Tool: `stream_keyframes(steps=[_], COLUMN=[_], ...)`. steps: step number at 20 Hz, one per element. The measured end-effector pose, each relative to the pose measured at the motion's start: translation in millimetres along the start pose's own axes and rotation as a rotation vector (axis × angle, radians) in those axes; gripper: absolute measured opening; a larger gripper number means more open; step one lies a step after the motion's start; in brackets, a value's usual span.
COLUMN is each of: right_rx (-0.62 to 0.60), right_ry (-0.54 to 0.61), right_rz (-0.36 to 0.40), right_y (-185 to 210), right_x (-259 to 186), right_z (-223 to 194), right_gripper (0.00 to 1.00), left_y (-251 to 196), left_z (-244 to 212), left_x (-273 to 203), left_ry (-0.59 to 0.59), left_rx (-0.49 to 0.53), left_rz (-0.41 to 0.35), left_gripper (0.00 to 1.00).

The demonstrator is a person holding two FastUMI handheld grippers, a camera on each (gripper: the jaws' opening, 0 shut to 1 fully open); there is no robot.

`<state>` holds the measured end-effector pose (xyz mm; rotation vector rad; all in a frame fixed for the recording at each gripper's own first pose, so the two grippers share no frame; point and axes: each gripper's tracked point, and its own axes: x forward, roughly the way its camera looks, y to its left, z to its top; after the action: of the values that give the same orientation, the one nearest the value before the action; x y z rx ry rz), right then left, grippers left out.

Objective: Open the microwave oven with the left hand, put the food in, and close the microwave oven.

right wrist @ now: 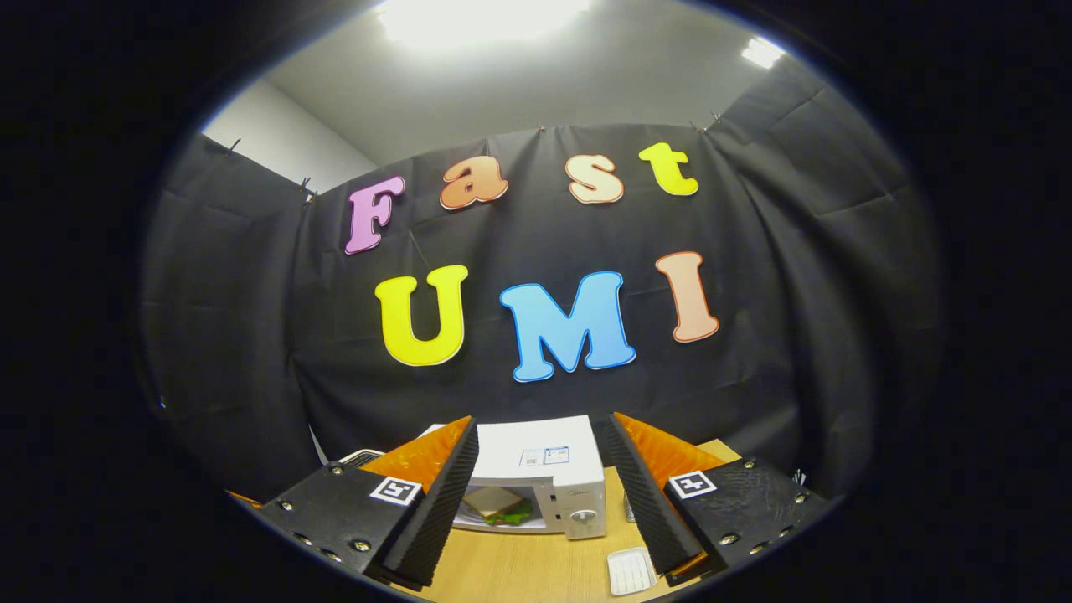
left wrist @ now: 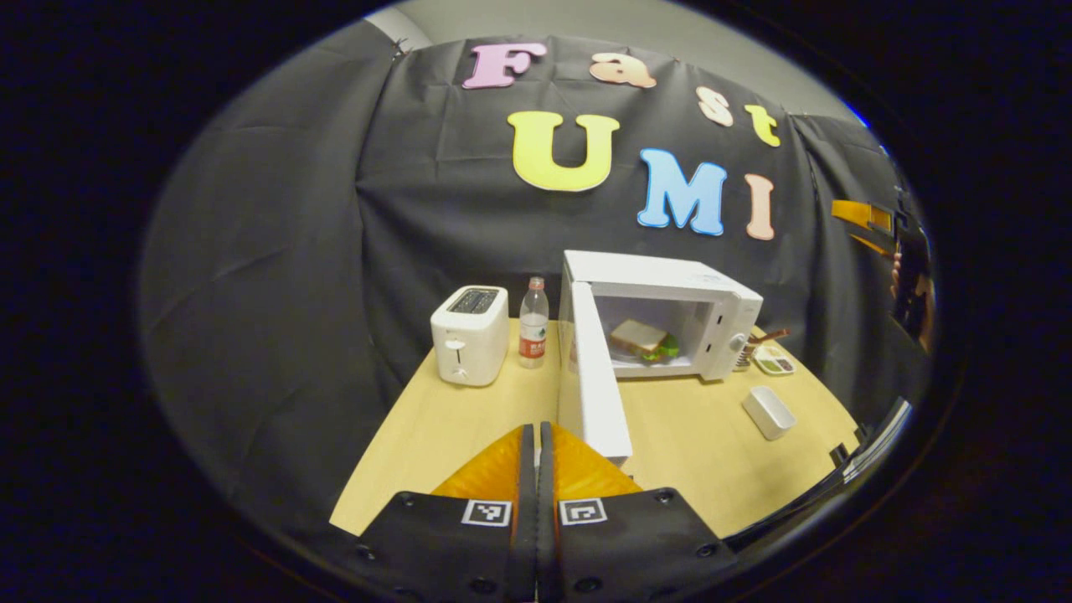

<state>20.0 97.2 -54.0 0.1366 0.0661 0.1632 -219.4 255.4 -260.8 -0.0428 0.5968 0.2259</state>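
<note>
The white microwave oven (left wrist: 670,293) stands at the back of the wooden table with its door (left wrist: 590,377) swung wide open toward me. Inside it lies a sandwich (left wrist: 643,339) with green lettuce on a plate. My left gripper (left wrist: 536,431) is shut with nothing between its fingers, just left of the door's near edge and apart from it. In the right gripper view the microwave oven (right wrist: 544,469) sits between the fingers, farther off, with the sandwich (right wrist: 496,504) inside. My right gripper (right wrist: 540,431) is open and holds nothing, raised above the table.
A white toaster (left wrist: 469,335) and a water bottle (left wrist: 533,323) stand left of the microwave. A white rectangular dish (left wrist: 768,412) and a small tray (left wrist: 773,360) lie to its right on the table (left wrist: 419,444). A person's arm (left wrist: 909,276) shows at the far right.
</note>
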Motion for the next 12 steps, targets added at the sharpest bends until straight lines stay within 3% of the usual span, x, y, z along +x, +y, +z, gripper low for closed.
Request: stream_keyframes(steps=[5,12], right_rx=[-0.008,-0.025], right_ry=[0.012,0.012], right_rz=[0.016,0.026], right_y=[9,10], right_x=[2,3], right_z=[-6,1], right_gripper=[0.92,0.92], left_y=[-23,-86], left_z=[-18,-18], left_x=[8,18], left_ry=[0.036,0.034], left_rx=[0.009,0.004], left_rz=[-0.039,-0.172], left_gripper=[0.06,0.07])
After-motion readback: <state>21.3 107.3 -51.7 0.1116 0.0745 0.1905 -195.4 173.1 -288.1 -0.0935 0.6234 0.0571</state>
